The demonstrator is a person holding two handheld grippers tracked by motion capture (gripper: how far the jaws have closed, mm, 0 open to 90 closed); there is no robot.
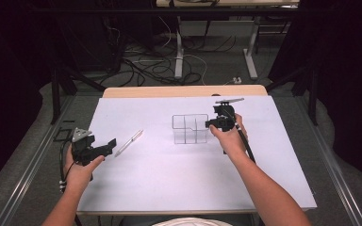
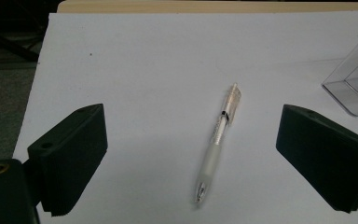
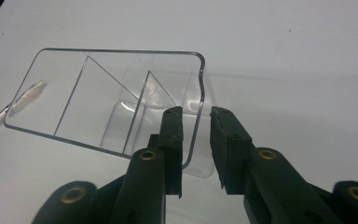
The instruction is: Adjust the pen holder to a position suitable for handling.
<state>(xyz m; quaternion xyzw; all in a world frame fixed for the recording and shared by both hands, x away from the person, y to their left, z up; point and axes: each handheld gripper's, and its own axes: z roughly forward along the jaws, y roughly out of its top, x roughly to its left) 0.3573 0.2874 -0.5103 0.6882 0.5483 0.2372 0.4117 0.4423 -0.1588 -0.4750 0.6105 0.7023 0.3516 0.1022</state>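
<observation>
Pen (image 2: 218, 140): flat on white bench (image 1: 169, 174), between wide-apart jaws of left gripper (image 2: 191, 163); lower squarely, close mid-barrel. Clear organizer (image 3: 121, 107): right gripper (image 3: 196, 140) straddles its end wall, jaws narrowly apart.

In the left gripper view the clear holder (image 2: 354, 84) is cut off by the right edge, leaving one corner. In the right gripper view the pen (image 3: 14, 105) runs off the left edge, its near end blurred through the clear wall. Whether the right gripper (image 3: 196, 140) touches that wall cannot be told.
</observation>
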